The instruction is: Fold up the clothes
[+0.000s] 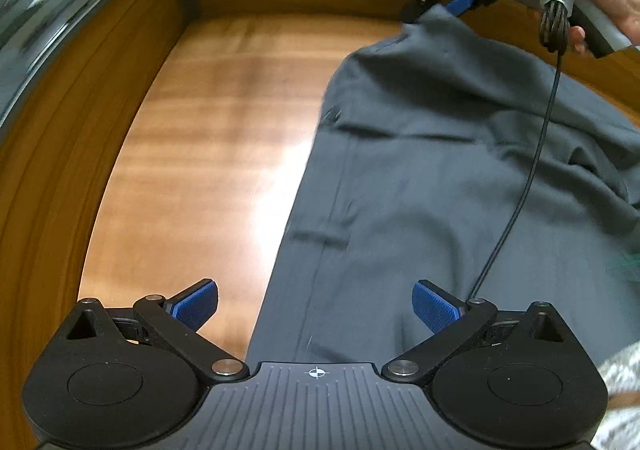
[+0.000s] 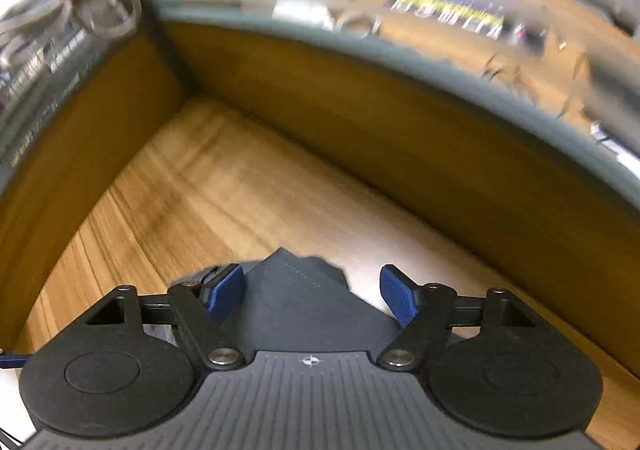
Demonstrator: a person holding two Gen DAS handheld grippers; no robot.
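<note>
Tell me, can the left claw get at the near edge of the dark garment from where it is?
Probably yes: the left claw is open above the dark garment, with nothing between them.

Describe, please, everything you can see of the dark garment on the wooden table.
The dark garment is dark grey, of smooth woven cloth, with long seams and soft creases. It lies mostly flat on the wooden table, one folded layer over another toward the far end. Its far corner sits between the open pads of the right gripper, which do not press on it. The left gripper is open above its near edge. A thin black cable hangs over it.
</note>
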